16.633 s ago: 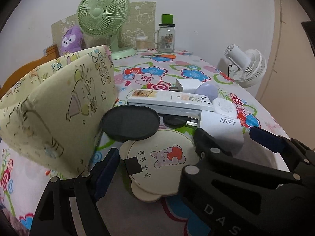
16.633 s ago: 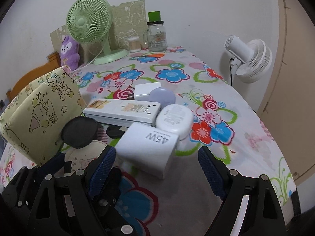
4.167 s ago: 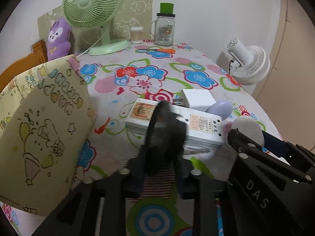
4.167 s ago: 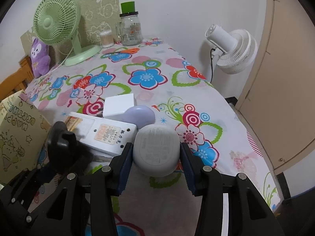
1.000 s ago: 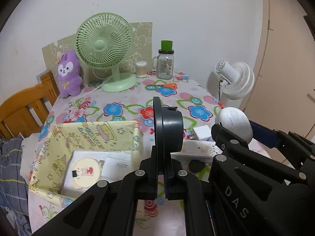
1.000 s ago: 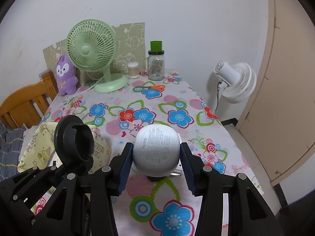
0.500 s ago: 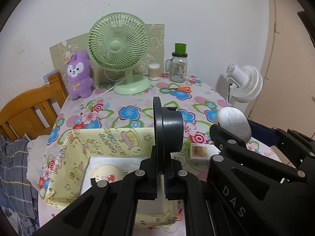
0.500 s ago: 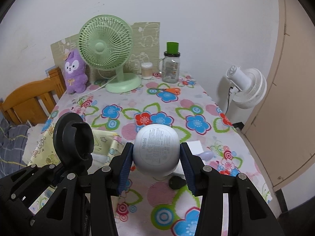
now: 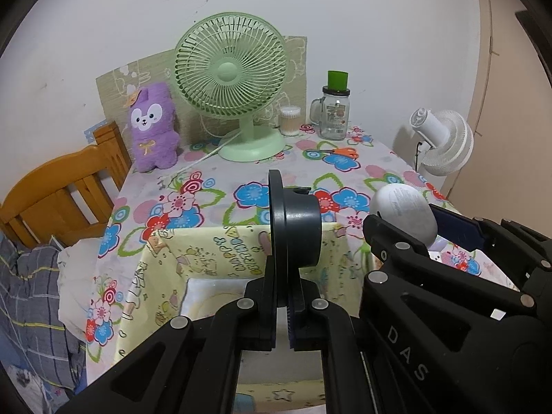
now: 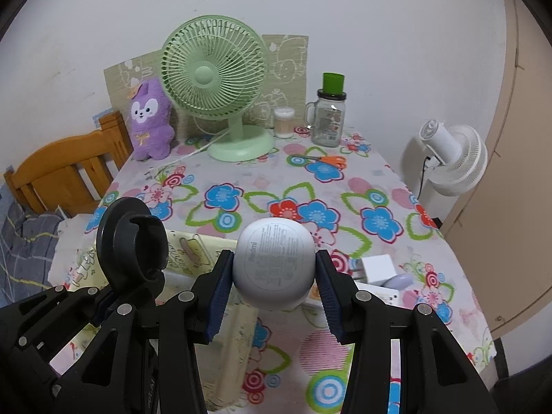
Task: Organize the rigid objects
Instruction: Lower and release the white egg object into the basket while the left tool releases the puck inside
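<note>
Black plastic, the round holder (image 9: 296, 227) stands on its edge, clamped between the fingers of the left gripper (image 9: 283, 305), above the yellow fabric box (image 9: 193, 258) at the table's left edge. The right gripper (image 10: 274, 296) clasps a white oval case (image 10: 274, 264) between its blue pads (image 10: 217, 296), raised over the flowered tablecloth (image 10: 310, 186). A green fan (image 9: 231, 69) stands at the table's far edge.
</note>
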A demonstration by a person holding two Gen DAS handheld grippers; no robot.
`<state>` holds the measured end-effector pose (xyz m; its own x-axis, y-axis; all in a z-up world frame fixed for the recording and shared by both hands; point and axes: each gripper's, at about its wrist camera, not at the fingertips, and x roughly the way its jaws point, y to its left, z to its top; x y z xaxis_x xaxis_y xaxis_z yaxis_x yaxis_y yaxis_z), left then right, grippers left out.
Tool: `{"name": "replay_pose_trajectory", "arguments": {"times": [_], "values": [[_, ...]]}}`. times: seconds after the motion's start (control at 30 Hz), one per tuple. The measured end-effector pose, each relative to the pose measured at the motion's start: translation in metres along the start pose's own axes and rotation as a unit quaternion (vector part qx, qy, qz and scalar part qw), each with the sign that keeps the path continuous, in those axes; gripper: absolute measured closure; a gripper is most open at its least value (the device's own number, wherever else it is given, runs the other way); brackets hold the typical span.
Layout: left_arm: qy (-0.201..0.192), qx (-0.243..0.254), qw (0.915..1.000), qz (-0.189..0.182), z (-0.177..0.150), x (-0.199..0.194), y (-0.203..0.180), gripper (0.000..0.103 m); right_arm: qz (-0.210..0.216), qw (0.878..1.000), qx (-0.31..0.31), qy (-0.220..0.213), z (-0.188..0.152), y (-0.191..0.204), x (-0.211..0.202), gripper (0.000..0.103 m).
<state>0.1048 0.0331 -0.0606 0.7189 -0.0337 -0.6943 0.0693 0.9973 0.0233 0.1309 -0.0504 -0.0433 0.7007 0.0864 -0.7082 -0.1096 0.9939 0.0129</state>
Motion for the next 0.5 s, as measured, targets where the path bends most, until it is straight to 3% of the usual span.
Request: {"name": "replay_pose_trajectory", "arguments": {"times": [0.5], "values": [[0.032,-0.003,0.9995,0.005,-0.008,0.023,0.036,0.102,0.020,0.999,-0.016,0.027,0.001,0.038,0.032,0.052]]}}
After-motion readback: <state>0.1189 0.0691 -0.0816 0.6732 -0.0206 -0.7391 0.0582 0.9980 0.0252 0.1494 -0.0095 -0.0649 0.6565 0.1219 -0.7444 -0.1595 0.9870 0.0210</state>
